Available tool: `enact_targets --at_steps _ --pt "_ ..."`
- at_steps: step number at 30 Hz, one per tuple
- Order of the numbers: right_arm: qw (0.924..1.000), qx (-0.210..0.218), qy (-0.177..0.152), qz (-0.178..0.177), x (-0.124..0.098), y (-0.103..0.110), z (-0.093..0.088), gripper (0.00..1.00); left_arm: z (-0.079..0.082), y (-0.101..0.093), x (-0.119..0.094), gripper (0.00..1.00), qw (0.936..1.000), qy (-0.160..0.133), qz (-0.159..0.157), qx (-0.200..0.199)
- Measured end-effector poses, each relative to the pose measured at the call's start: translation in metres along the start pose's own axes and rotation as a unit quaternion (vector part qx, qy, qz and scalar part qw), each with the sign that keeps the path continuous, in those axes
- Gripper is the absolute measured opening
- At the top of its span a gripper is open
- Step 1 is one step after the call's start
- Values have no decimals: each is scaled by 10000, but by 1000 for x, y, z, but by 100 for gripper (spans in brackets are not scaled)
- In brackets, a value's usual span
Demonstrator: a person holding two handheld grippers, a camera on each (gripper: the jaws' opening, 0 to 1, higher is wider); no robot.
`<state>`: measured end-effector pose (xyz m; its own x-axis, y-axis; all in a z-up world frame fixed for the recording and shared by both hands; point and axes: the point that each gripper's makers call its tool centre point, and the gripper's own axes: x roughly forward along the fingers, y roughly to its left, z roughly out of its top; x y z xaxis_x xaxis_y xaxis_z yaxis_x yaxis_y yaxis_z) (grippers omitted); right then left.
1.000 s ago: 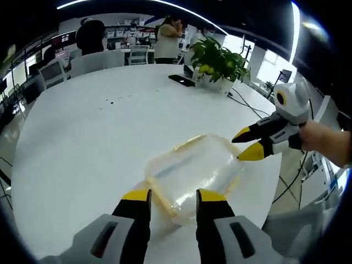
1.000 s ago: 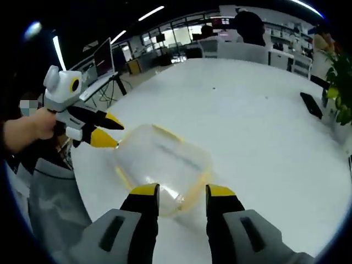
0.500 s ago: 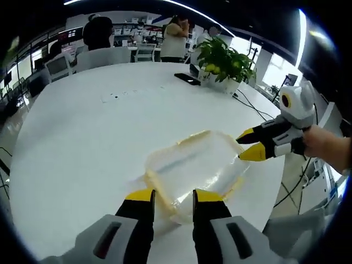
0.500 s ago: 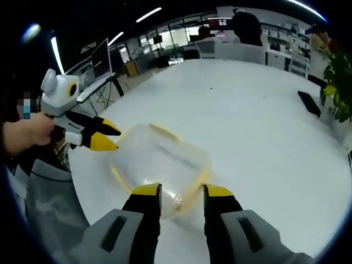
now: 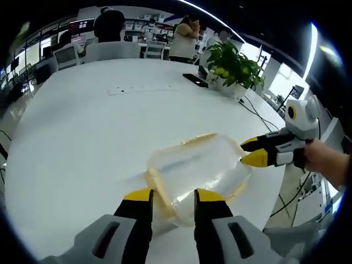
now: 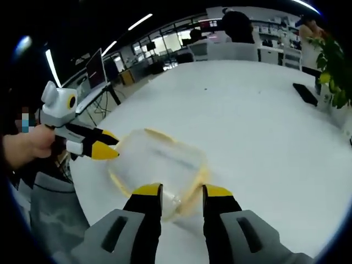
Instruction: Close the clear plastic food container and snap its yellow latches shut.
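Observation:
The clear plastic container [image 5: 195, 168] lies flat on the white round table [image 5: 82, 137]. Yellow latches show along its far side and at both short ends; I cannot tell whether they are snapped. My left gripper [image 5: 173, 197] is open, its jaws standing to either side of the container's near end. From the right, my right gripper [image 5: 254, 152], held in a hand [image 5: 324, 162], has its tips at the container's other end. In the right gripper view the container [image 6: 157, 162] sits just beyond my open right gripper [image 6: 181, 191], and the left gripper [image 6: 107, 144] meets its left edge.
A potted plant [image 5: 234, 66] and a black phone [image 5: 195, 80] sit at the table's far right. People and office chairs [image 5: 110, 49] stand beyond the far edge. The table's rim runs close behind the container, and a monitor [image 6: 94, 69] stands past the table.
Both views have shifted a little with the hands. The right gripper's tips have dropped closer to the container's end. The container has stayed in place.

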<state>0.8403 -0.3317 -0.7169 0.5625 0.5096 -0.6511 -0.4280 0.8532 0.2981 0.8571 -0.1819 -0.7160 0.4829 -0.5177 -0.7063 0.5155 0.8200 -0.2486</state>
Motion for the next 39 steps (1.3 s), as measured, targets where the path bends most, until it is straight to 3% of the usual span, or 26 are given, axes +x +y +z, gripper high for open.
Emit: enact_targets --at_steps 22,30,39 --pt "9976 679 -29 -108 5 -3 0 25 -3 2 1 23 9974 122 18 -710" --pt "9889 1475 -168 -11 6 -3 -3 24 -4 2 4 23 9950 213 -102 -968" --pt "9897 1432 -94 -23 6 -4 -3 24 -5 -1 4 23 9951 232 -129 -951"
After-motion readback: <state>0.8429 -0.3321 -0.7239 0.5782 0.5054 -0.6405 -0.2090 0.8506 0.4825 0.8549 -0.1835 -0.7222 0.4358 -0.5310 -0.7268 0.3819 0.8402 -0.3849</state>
